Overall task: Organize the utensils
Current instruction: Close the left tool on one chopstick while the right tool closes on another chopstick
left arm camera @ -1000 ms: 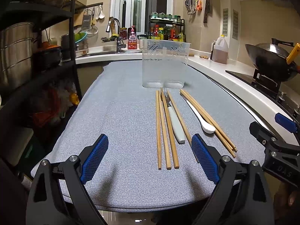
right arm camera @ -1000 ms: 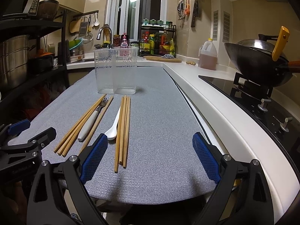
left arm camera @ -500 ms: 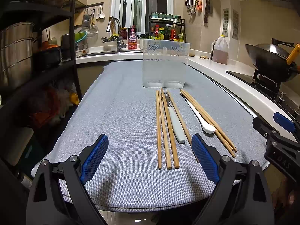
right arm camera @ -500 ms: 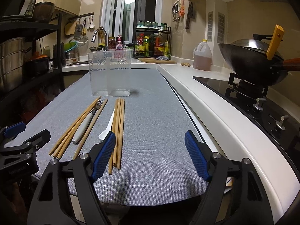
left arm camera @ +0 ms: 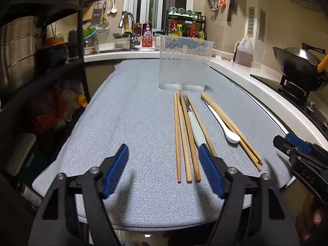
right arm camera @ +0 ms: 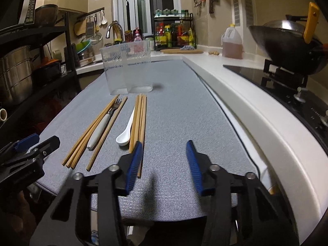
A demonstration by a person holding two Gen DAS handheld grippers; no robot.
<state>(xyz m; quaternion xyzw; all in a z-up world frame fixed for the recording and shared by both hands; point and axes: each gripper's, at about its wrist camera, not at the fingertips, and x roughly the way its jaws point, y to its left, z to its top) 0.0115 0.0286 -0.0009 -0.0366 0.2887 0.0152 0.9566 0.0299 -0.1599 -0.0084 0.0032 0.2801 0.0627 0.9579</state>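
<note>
Both claws hover over the near edge of the grey mat (left arm camera: pixel 131 123); the left gripper (left arm camera: pixel 164 170) and the right gripper (right arm camera: pixel 164 162) have just been closing, yet each stands parted with nothing between its pads; the chopsticks (left arm camera: pixel 184 139), white-handled fork (left arm camera: pixel 194 127) and white spoon (left arm camera: pixel 225 129) lie mid-mat, the clear container (left arm camera: pixel 184 65) upright just beyond them.
</note>
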